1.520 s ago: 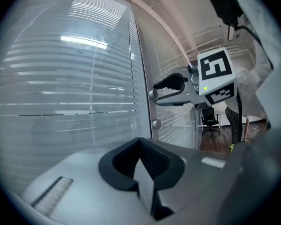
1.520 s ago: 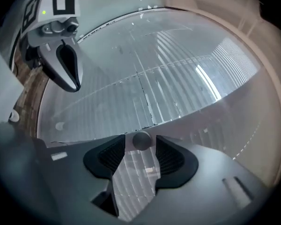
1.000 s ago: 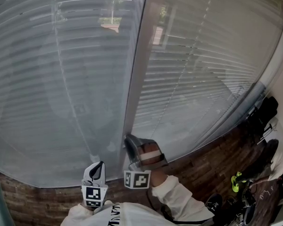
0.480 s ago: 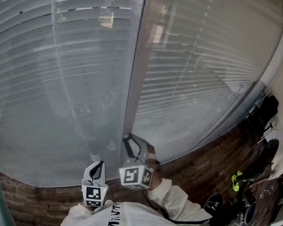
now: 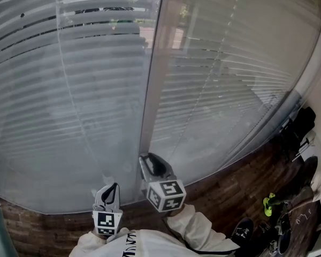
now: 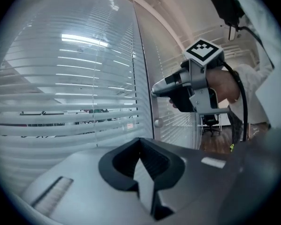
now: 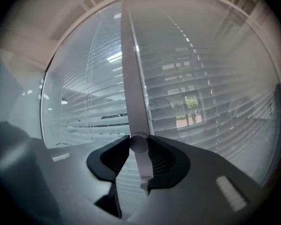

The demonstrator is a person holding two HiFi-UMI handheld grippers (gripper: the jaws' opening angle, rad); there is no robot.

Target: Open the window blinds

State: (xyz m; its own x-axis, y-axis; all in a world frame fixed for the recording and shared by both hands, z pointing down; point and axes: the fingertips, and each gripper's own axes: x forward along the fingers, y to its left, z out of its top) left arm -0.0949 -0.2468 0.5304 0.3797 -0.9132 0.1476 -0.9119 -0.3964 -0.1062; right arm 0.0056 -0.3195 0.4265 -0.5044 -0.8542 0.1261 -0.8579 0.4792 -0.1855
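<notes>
The right gripper (image 5: 150,165) pinches a small round grey knob (image 7: 139,142) straight ahead on the pale upright frame (image 5: 152,90). Grey slatted blinds (image 5: 69,90) flank it. The knob looks rigid and smooth, likely slippery, so grip its rim squarely. The left gripper (image 5: 112,189) hangs beside, closed and empty.

Right tool (image 7: 139,144) clamped, left tool (image 6: 140,142) closed

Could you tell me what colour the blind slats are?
The slats are pale grey-white, clearest in the head view.
</notes>
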